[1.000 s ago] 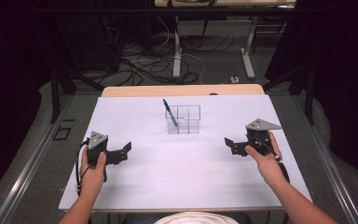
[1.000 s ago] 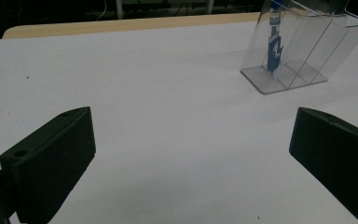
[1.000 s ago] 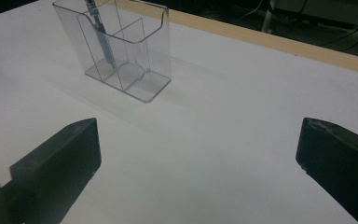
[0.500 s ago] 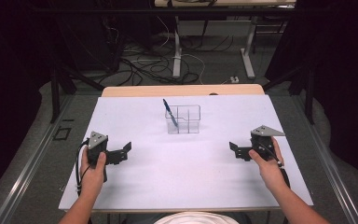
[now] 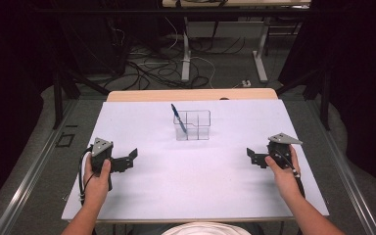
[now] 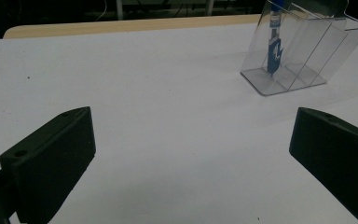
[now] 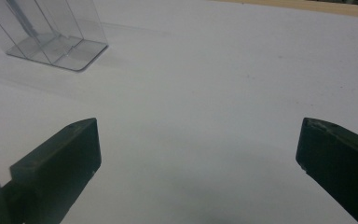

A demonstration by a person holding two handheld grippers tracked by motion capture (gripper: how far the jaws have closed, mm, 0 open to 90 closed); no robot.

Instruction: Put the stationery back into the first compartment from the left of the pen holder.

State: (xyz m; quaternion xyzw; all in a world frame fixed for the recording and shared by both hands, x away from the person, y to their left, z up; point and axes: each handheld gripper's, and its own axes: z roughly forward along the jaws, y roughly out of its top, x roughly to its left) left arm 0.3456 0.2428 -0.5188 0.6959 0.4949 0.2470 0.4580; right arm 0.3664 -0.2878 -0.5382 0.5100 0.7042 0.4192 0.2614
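Both tools, left tool [image 5: 127, 160] and right tool [image 5: 255, 157], gape wide and empty on the white worktop [image 5: 196, 171], well apart from the clear plastic compartmented holder [image 5: 194, 126], whose blue pen [image 5: 178, 117] is cut off in the left gripper view

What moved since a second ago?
The right gripper drew back toward the person and a little outward, away from the clear organizer. Its fingers are open and hold nothing. The left gripper, the organizer and the blue pen in it stayed put.
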